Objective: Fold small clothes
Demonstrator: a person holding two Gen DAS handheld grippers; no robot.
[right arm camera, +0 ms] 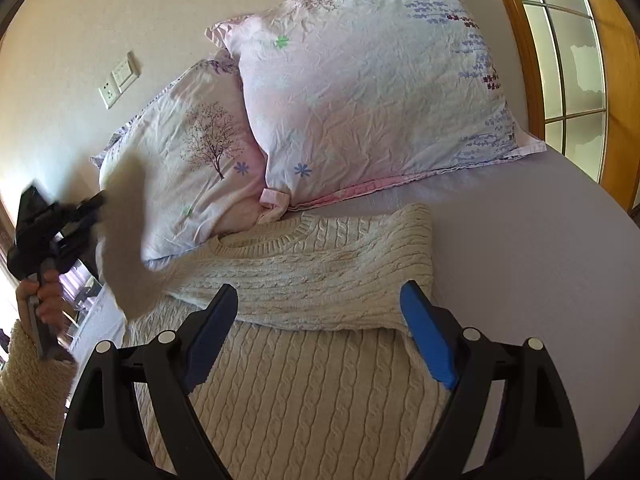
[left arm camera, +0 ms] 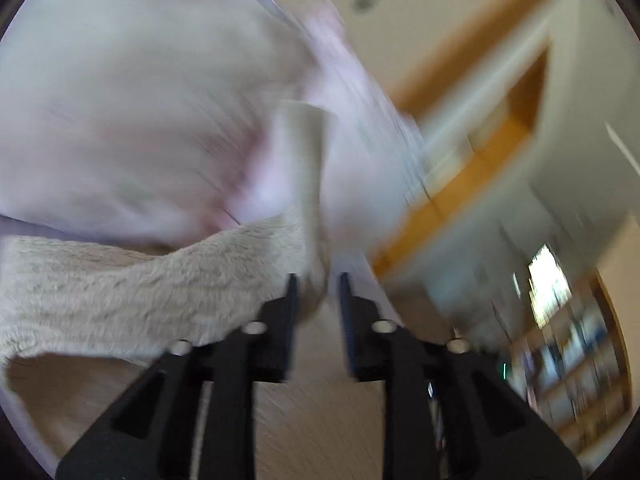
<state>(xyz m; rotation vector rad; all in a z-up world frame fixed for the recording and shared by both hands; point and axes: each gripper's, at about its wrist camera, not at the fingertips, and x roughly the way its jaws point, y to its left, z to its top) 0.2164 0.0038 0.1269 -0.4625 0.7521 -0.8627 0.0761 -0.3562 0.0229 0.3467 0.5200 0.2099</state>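
A cream cable-knit sweater (right arm camera: 304,376) lies on the bed, its right sleeve (right arm camera: 320,272) folded across the chest. My right gripper (right arm camera: 316,332) is open and empty, just above the sweater below that sleeve. My left gripper (left arm camera: 316,300) is shut on the sweater's left sleeve (left arm camera: 120,280) and holds it lifted; this view is blurred by motion. In the right wrist view the left gripper (right arm camera: 94,204) shows at the far left, with the raised sleeve (right arm camera: 124,240) blurred.
Two pale floral pillows (right arm camera: 360,96) lean against the wall behind the sweater. A lavender sheet (right arm camera: 532,264) covers the bed to the right. A wooden-framed window (right arm camera: 568,52) is at far right. Wall sockets (right arm camera: 120,78) sit at the upper left.
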